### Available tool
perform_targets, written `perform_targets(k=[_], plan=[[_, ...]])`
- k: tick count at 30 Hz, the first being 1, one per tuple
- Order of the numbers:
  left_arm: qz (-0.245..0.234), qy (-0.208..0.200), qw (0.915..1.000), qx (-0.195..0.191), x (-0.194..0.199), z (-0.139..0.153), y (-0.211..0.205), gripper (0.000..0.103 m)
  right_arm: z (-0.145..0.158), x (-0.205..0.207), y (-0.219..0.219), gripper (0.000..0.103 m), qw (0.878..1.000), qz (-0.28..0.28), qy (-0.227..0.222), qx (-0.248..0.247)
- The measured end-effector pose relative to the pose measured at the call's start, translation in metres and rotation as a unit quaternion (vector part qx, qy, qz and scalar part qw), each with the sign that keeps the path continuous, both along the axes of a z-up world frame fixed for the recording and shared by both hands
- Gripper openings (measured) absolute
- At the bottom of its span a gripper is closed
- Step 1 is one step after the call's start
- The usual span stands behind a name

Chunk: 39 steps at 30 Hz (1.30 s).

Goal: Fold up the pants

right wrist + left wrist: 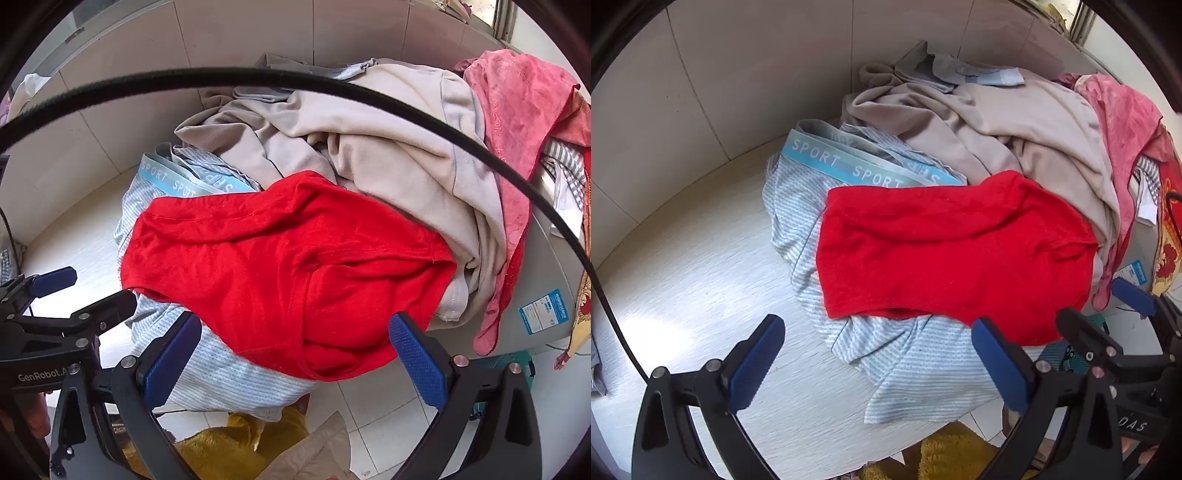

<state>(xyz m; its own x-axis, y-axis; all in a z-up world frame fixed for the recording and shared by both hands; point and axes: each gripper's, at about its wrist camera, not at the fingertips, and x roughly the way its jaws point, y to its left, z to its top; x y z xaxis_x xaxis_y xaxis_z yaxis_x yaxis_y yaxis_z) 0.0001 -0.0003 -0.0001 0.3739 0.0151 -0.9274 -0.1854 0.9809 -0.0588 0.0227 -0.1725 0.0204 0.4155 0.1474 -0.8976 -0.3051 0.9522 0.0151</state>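
Note:
A red garment lies crumpled on top of a clothes pile on a pale wood-grain table. Under it lie blue-white striped shorts with a "SPORT" waistband, hanging over the table's front edge. My left gripper is open and empty, just in front of the striped shorts. My right gripper is open and empty, its fingers on either side of the red garment's near edge. Each gripper shows in the other's view, the right and the left.
Beige pants or a top and a pink towel are heaped behind the red garment. A tiled wall stands behind the table. A yellow fluffy cloth lies on the tiled floor below. A black cable crosses the right wrist view.

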Motion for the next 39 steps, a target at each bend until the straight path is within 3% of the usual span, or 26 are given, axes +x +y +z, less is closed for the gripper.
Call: perform_targets(k=[39], plan=[[0.0,0.002,1.0,0.003,-0.0071,-0.0006,-0.0057,0.103,-0.005,-0.0059,-0.0073,0.103,1.0,-0.003,0.004,0.004]])
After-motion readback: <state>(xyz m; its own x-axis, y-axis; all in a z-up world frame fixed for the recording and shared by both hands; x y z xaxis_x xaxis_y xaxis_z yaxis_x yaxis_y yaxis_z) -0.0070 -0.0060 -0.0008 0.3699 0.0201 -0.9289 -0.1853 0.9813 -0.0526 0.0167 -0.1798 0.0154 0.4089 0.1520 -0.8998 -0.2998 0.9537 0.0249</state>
